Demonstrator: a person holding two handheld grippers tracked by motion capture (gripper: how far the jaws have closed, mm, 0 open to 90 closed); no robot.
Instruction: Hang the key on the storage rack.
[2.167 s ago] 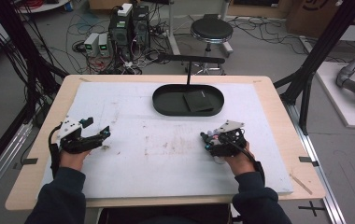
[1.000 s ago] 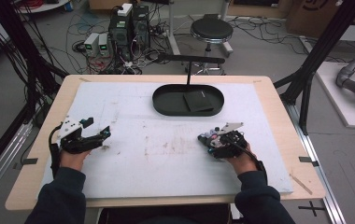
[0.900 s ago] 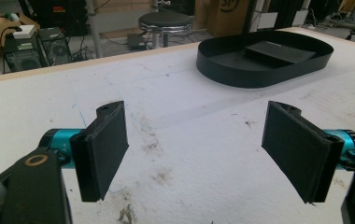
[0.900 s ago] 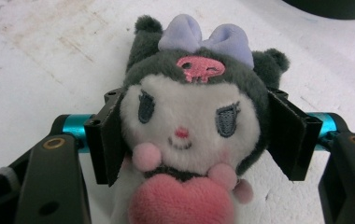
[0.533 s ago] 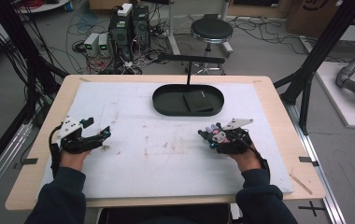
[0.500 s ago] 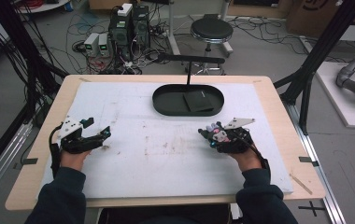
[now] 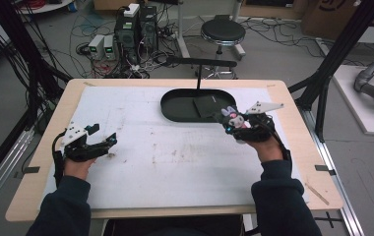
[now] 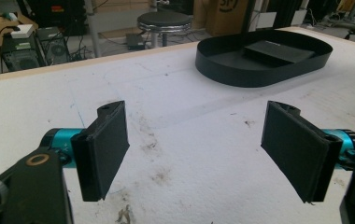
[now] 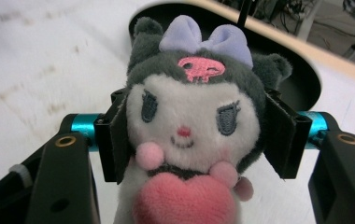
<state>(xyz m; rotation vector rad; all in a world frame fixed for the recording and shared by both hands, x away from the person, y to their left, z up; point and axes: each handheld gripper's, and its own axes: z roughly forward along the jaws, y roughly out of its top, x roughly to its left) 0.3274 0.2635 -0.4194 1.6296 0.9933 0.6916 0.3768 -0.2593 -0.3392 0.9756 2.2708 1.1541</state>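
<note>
The right gripper (image 7: 232,125), jaws clamped on a plush doll (image 7: 233,119), had risen off the table toward the black tray (image 7: 175,105) (likely its destination); the left gripper (image 7: 107,141) rested wide open.

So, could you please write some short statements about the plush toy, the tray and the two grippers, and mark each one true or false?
1. The right gripper is shut on the plush toy. True.
2. The plush toy lies inside the black tray. False: it is held in the air near the tray's right end.
3. The left gripper is open, with nothing between its pads. True.
4. The plush toy wears a yellow bow. False: the bow is pale purple.
5. The black tray is square. False: it is oval, with a flat dark piece inside.
</note>
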